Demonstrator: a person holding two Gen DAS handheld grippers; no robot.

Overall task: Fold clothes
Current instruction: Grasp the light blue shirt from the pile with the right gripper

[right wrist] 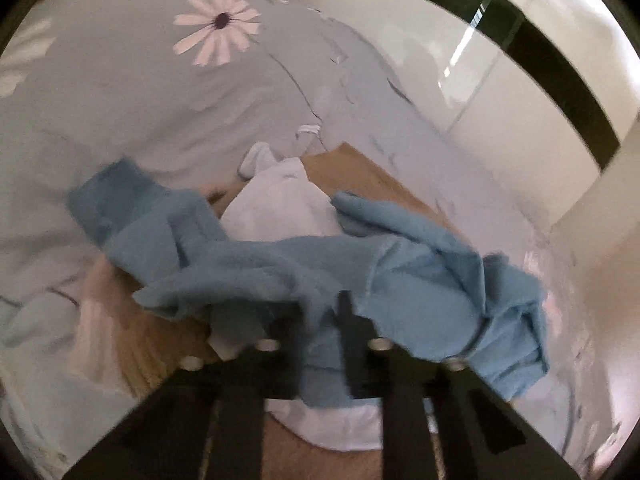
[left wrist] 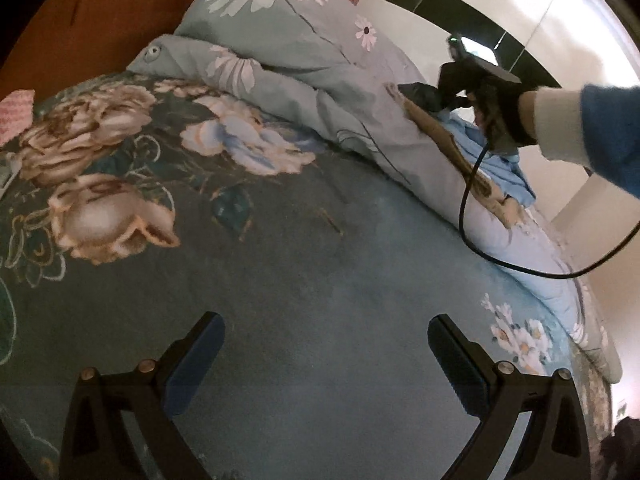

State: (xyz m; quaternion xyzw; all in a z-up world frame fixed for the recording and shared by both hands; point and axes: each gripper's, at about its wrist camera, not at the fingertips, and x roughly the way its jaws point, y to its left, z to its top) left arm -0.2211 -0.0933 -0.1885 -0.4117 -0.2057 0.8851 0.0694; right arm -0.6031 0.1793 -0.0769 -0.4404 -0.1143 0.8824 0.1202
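Right gripper [right wrist: 320, 320] grabs the blue garment [right wrist: 360, 264] off the pile!

It's pinched on the fabric beside the pale quilt [right wrist: 120, 100]; left gripper [left wrist: 326, 360] hangs spread and empty over the floral bedspread [left wrist: 300, 260]. Next, probably: carry it there, spread flat.

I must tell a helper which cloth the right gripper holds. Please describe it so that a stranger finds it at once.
Start at the pale quilt with the pink daisy print. Just below it lies a heap of clothes on a tan sheet. The blue cloth is the crumpled fleecy piece draped over a white garment, and the only one pinched in the right gripper.
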